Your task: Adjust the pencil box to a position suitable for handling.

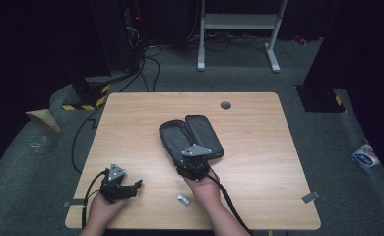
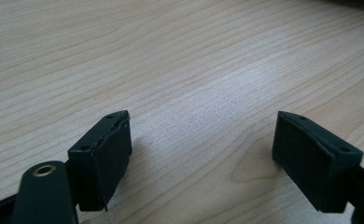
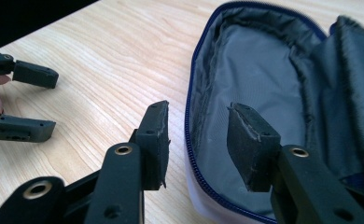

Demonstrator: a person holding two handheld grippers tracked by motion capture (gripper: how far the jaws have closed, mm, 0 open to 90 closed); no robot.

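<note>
Case (image 1: 192, 135): unzipped, lying open mid-tabletop (image 1: 131, 123).
Right gripper (image 3: 196, 140): jaws apart, straddling the case's near rim.
Left gripper (image 2: 201, 149): jaws apart (empty), near-left corner.

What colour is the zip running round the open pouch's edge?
Blue: the zip edging the grey-lined pouch, best seen in the right gripper view.

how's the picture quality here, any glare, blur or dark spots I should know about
High view: the table is evenly lit, its surroundings near black, the small silver object too tiny to identify. Left gripper view: a pale sheen on the wood between the open jaws of the left gripper. Right gripper view: the open pouch is soft and smeared at its right flap.
</note>
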